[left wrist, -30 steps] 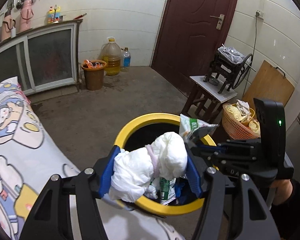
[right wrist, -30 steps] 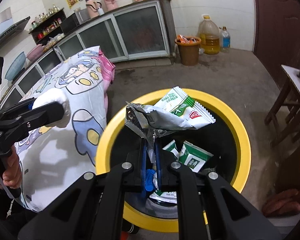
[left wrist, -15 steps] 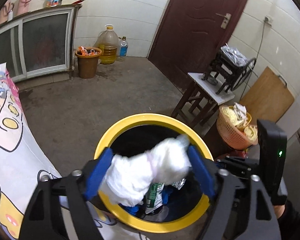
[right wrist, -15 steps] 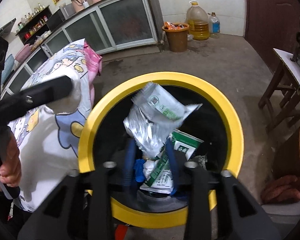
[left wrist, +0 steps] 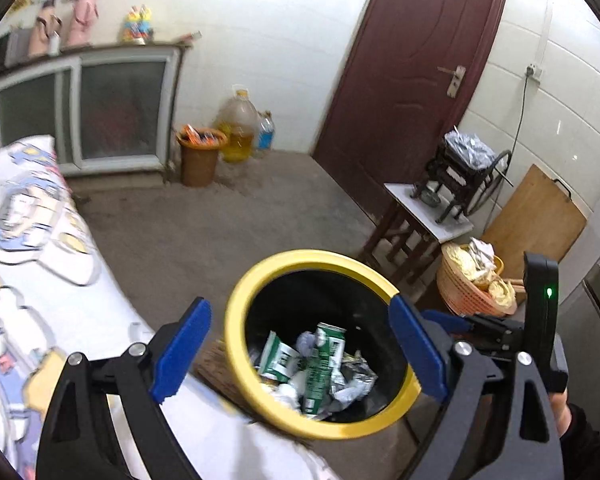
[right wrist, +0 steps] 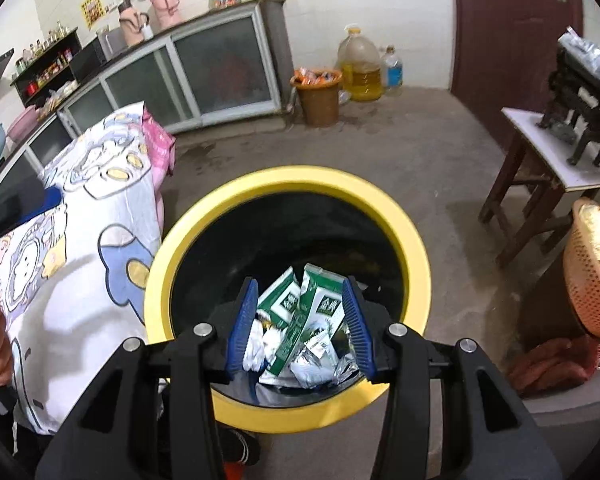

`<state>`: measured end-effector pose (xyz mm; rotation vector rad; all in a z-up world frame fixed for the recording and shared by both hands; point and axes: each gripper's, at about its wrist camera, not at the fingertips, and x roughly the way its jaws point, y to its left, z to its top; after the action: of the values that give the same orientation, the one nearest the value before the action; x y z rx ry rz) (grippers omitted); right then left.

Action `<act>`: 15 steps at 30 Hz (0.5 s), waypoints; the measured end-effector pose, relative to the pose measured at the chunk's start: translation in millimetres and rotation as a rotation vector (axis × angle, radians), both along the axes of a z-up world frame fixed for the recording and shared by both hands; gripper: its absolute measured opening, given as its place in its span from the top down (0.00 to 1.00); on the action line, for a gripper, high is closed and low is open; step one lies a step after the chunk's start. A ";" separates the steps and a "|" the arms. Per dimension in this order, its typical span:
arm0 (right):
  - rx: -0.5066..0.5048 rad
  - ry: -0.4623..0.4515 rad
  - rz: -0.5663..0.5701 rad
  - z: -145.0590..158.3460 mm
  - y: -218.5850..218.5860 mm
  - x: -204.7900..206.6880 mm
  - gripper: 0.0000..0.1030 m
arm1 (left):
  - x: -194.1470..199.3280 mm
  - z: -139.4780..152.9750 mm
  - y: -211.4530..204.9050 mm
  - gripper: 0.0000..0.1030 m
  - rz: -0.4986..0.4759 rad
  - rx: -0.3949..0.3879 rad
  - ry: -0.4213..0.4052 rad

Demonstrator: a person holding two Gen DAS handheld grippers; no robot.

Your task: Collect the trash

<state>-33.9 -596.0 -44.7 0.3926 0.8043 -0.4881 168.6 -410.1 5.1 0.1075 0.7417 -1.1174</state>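
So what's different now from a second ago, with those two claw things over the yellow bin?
Both let go. The left gripper opened and dropped its white wad; the right gripper opened and released the silver-green wrapper. Both now lie in the bin. The bin and patterned cloth stayed put.

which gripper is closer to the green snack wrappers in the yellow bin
Right. The right gripper hangs open just over the bin's mouth, the green snack wrappers framed between its fingers. The left gripper, also open, sits higher and farther back, spanning the yellow-rimmed bin.
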 end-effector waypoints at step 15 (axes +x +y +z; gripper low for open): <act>-0.282 -0.348 0.110 74.3 145.7 10.0 0.08 | -63.3 61.9 244.5 0.08 0.471 -0.156 -0.271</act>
<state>-23.8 -450.3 29.6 0.1631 0.4104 -0.4086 105.3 -165.6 67.0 -0.0473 0.4044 -0.6885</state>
